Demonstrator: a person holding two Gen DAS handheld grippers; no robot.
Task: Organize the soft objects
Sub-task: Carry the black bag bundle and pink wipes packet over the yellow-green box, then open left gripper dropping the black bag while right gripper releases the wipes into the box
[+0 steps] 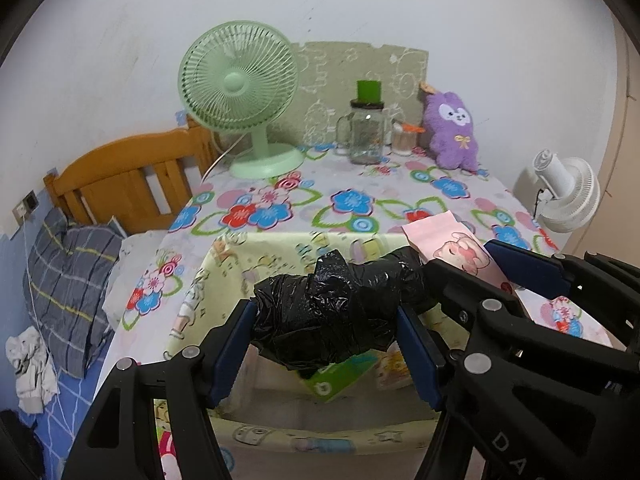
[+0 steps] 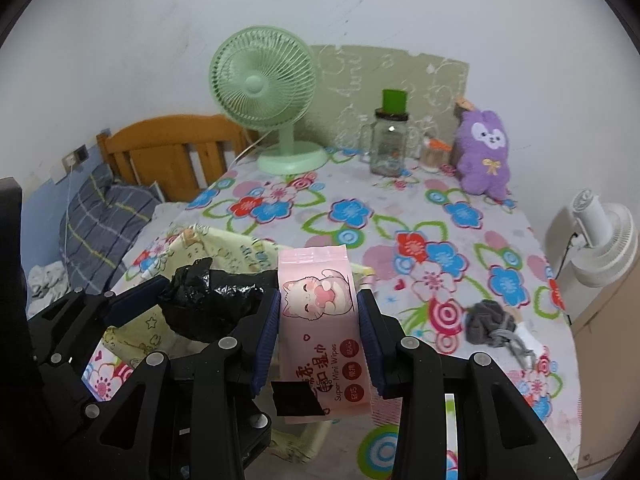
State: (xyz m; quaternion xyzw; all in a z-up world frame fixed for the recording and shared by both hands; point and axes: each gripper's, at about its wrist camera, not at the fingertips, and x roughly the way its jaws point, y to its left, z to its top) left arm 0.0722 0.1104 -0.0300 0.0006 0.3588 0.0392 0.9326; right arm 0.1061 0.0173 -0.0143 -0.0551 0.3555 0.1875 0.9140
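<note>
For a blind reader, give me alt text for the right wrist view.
The right gripper holds a pink wipes pack over a floral table; beside it, the left gripper holds a black bag.

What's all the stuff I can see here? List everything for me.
Desk fan: one, green, table's back.
Glass jar: one, clear, green lid, beside fan.
Plush toy: one, purple, back right.
Storage bin: one, pale yellow, patterned, near table edge.
Plastic bag: one, black, over bin.
Wipes pack: one, pink.
Grey bundle: one, on tablecloth, right.
White fan: one, beside table.
Pillow: one, plaid grey, on bed.
Left tool: grips bag.
Right tool: grips wipes.
</note>
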